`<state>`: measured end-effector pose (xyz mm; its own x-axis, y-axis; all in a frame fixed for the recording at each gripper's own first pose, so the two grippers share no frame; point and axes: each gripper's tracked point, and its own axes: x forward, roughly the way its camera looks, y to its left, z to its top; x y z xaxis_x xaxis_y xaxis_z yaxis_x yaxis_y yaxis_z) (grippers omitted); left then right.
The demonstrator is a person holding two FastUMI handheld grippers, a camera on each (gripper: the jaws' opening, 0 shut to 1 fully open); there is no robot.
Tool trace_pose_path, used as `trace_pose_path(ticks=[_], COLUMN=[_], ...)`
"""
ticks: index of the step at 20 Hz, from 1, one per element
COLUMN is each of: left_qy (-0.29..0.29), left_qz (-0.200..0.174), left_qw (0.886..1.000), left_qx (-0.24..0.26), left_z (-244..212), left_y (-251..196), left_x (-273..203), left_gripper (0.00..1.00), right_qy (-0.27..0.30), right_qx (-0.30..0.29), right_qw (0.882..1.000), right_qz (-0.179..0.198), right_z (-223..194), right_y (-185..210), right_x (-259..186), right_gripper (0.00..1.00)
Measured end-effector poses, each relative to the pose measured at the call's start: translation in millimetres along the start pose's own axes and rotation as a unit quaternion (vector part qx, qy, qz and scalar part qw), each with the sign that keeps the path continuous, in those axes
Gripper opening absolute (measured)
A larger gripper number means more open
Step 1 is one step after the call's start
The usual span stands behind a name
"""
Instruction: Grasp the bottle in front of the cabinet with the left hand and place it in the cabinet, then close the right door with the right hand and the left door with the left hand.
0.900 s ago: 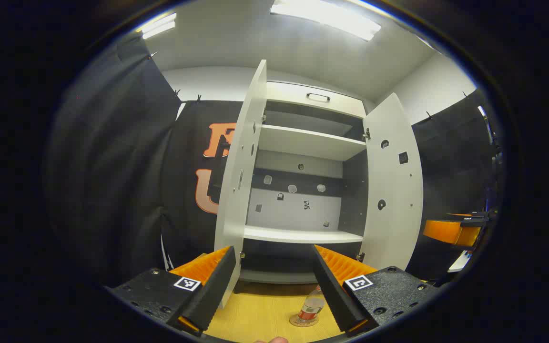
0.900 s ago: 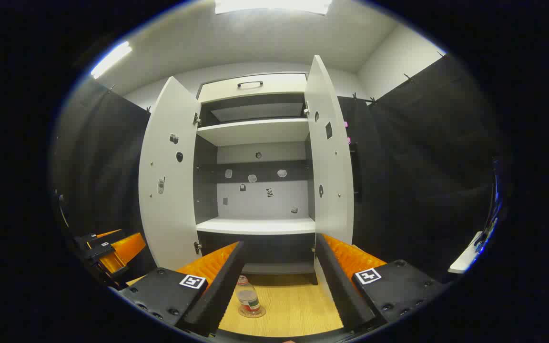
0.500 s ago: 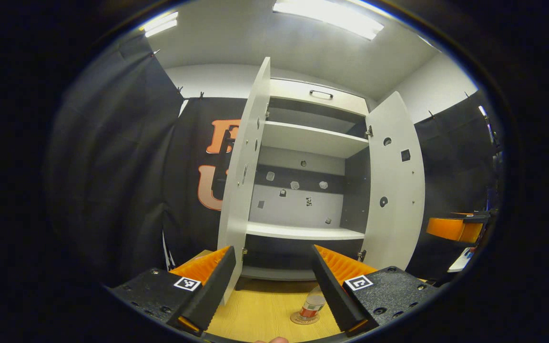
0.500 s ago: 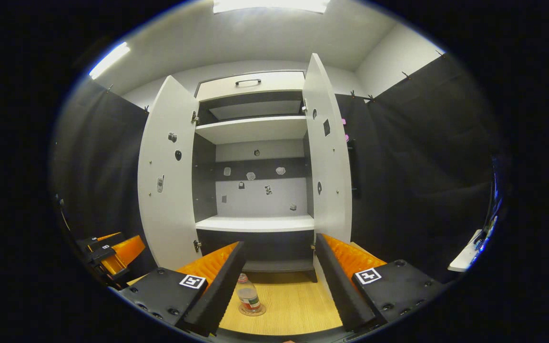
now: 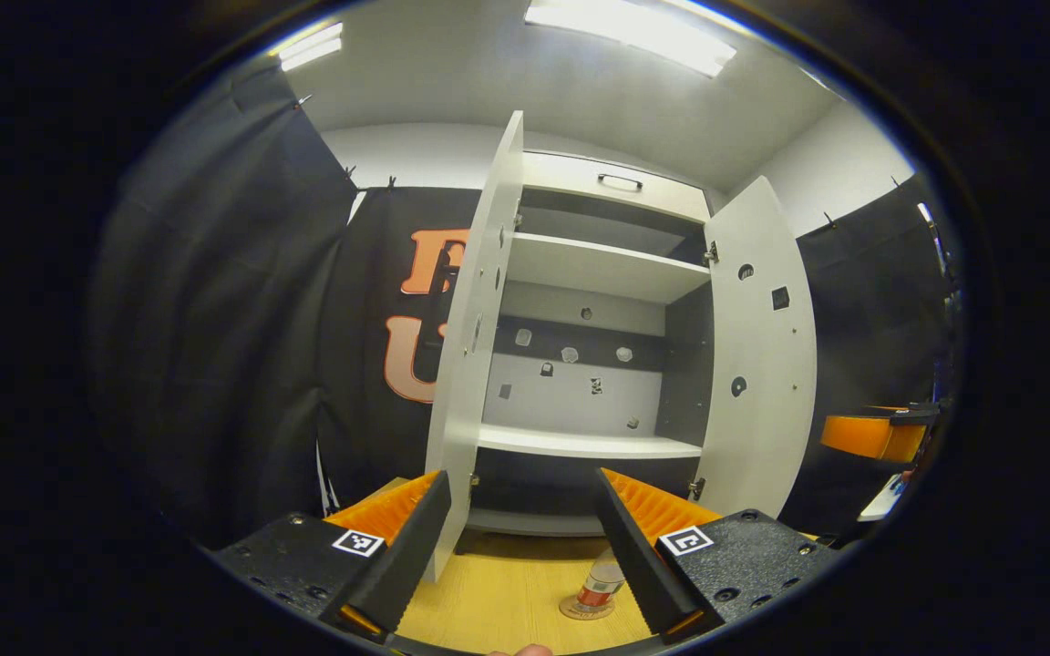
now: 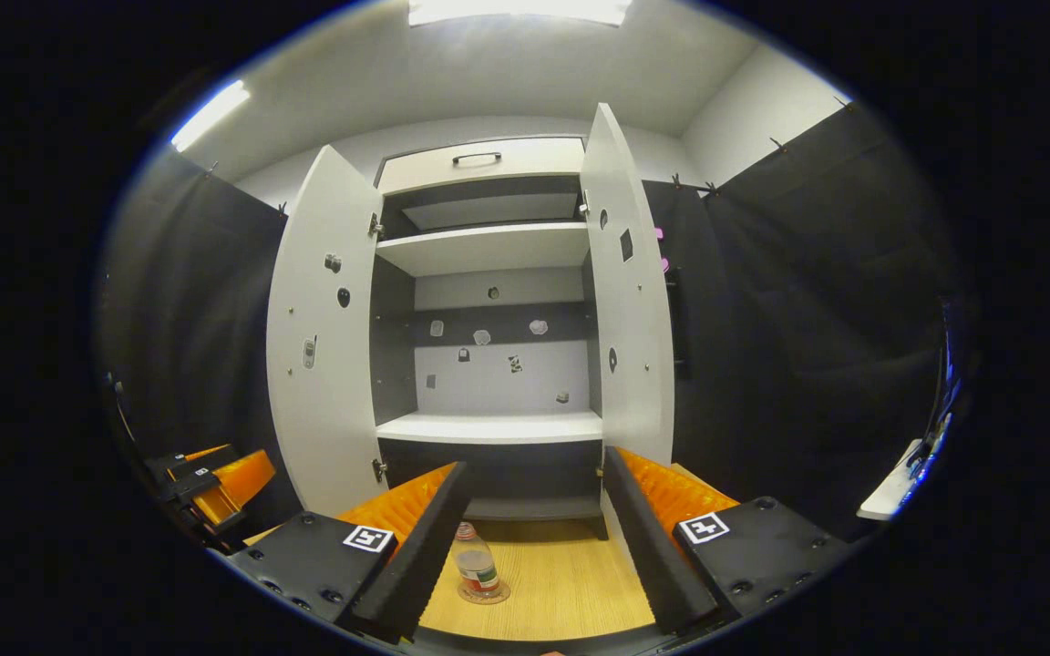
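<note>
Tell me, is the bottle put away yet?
Not yet. Nothing looks done: the bottle stands on a coaster on the floor before the cabinet, and both doors are wide open. The left gripper is open, low in front of the cabinet, with the bottle by its right finger. The right gripper is open too. Left to do: grab the bottle, shelve it, shut both doors.

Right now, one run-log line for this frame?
bottle: upright on floor, ungrasped | cabinet: both doors open | left gripper: open | right gripper: open
</note>
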<state>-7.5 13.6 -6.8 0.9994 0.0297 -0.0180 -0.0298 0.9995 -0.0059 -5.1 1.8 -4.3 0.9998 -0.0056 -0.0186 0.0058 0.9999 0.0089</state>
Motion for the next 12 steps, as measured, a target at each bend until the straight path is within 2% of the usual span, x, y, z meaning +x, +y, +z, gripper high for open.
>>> trace_pose_path(ticks=[7, 9, 12], left_qy=[-0.027, -0.033, -0.02], left_qz=[-0.011, -0.03, -0.084], left_qw=[1.0, 0.999, 0.995], left_qx=[-0.009, -0.018, -0.041], left_z=[18, 18, -1], left_y=[-13, -31, -75], left_x=[23, 40, 66], left_gripper=[0.94, 0.94, 0.94], right_qy=[0.002, -0.003, -0.011], right_qx=[0.005, 0.005, -0.003], right_qw=[1.0, 1.0, 1.0], right_qz=[0.002, -0.003, -0.018], right_z=[-4, -1, 4], right_y=[1, -2, -13], right_x=[-3, -5, -11], right_gripper=[0.97, 0.97, 0.97])
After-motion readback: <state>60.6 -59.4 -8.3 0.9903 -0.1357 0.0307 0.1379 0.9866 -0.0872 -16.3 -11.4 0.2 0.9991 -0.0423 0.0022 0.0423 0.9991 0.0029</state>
